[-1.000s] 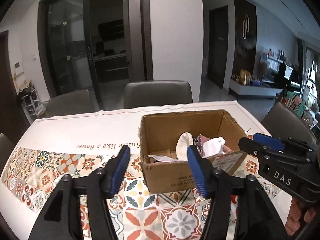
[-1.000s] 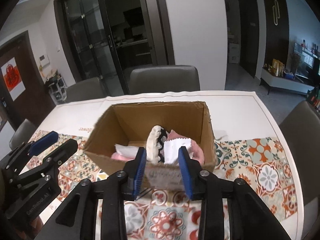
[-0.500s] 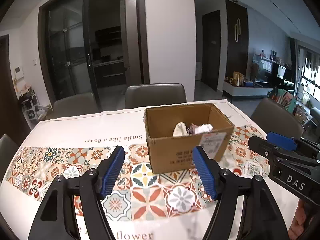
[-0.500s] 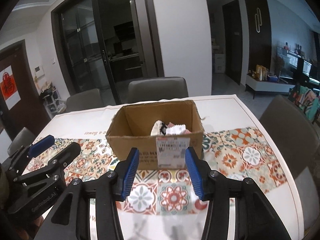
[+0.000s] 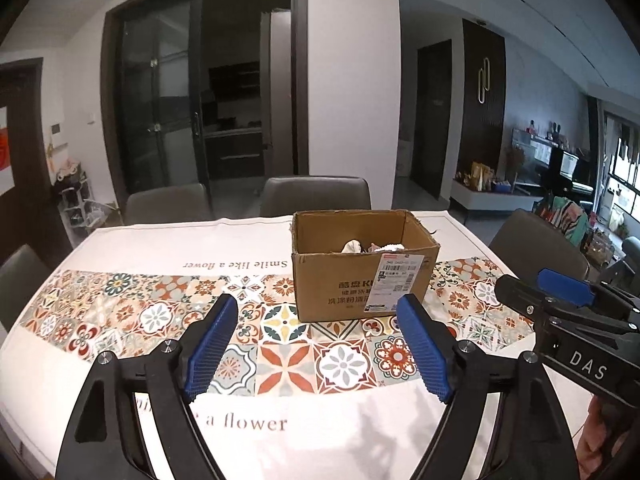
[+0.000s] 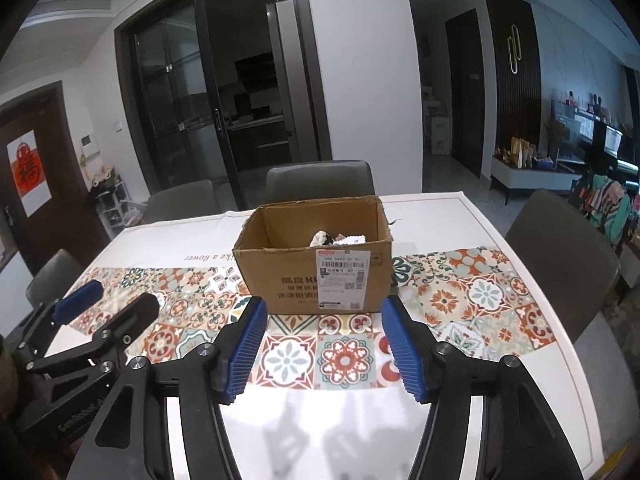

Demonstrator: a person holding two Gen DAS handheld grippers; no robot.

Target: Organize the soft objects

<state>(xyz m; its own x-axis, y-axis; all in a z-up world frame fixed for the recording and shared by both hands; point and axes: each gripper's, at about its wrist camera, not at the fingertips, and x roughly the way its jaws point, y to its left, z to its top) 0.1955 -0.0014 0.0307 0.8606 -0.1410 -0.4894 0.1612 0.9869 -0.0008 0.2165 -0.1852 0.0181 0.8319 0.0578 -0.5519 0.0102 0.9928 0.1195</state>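
Note:
An open cardboard box (image 5: 360, 280) (image 6: 316, 272) stands on the patterned tablecloth, with several soft cloth items (image 5: 370, 246) (image 6: 336, 238) lying inside, mostly hidden by its front wall. My left gripper (image 5: 316, 344) hovers over the cloth well short of the box, its jaws opening with nothing between the blue pads. My right gripper (image 6: 322, 342) hangs at a similar distance, jaws also opening and empty. Each gripper shows in the other's view, the right one (image 5: 568, 296) at the right edge and the left one (image 6: 104, 304) at the lower left.
The table (image 5: 140, 240) carries a white cloth with a tiled flower band and printed words. Grey chairs (image 5: 316, 196) (image 6: 560, 248) stand around it. Dark glass doors are behind, and a cluttered sideboard (image 6: 532, 172) is far right.
Both grippers have drawn back from the box rim toward the near table edge, so the box looks smaller and farther. Both sets of jaws have spread wider.

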